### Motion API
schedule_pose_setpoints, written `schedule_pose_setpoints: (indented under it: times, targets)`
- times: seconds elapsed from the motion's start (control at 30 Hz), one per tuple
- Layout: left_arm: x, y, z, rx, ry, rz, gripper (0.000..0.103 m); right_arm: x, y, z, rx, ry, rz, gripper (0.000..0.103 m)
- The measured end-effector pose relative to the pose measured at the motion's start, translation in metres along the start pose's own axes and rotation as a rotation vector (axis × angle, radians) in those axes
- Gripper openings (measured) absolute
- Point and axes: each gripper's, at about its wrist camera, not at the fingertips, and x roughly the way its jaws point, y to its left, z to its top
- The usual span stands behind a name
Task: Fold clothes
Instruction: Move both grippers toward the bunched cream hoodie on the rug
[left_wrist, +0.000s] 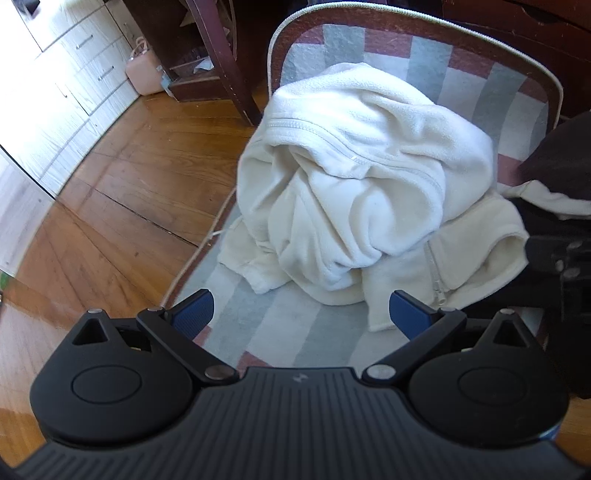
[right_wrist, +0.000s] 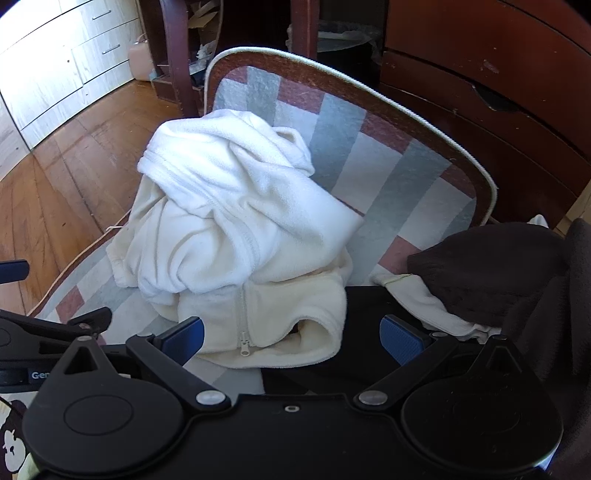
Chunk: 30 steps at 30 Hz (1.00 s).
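A crumpled white fleece jacket (left_wrist: 354, 192) with a zipper lies in a heap on a checked rug (left_wrist: 288, 332). It also shows in the right wrist view (right_wrist: 236, 236), with its zipper end (right_wrist: 243, 343) near the front. My left gripper (left_wrist: 301, 312) is open and empty, just short of the jacket's near edge. My right gripper (right_wrist: 291, 338) is open and empty, with the jacket's hem between its blue pads (right_wrist: 400, 338). A dark brown garment (right_wrist: 487, 266) and a flat black garment (right_wrist: 365, 325) lie to the right, partly over a white cloth (right_wrist: 417, 299).
The rug (right_wrist: 388, 173) lies on a wooden floor (left_wrist: 122, 192). White drawers (left_wrist: 74, 74) stand at the left, a pink container (left_wrist: 142, 72) beside a dark wooden table leg (left_wrist: 221, 62). A dark wooden cabinet (right_wrist: 498, 92) stands behind the rug. The left gripper's body (right_wrist: 51, 325) shows at the left.
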Motion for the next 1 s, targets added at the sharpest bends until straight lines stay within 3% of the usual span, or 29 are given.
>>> schedule_pose_setpoints:
  times: [0.5, 1.0]
  targets:
    - [-0.0031, -0.0005, -0.0044, -0.012, -0.034, -0.080, 0.102, -0.0015, 0.0032, -0.0003, -0.021, -0.005, 0.013, 0.102]
    - [-0.0045, 0.0021, -0.0031, -0.068, -0.021, -0.086, 0.102, 0.0009, 0.0036, -0.0003, -0.011, 0.004, 0.037, 0.102]
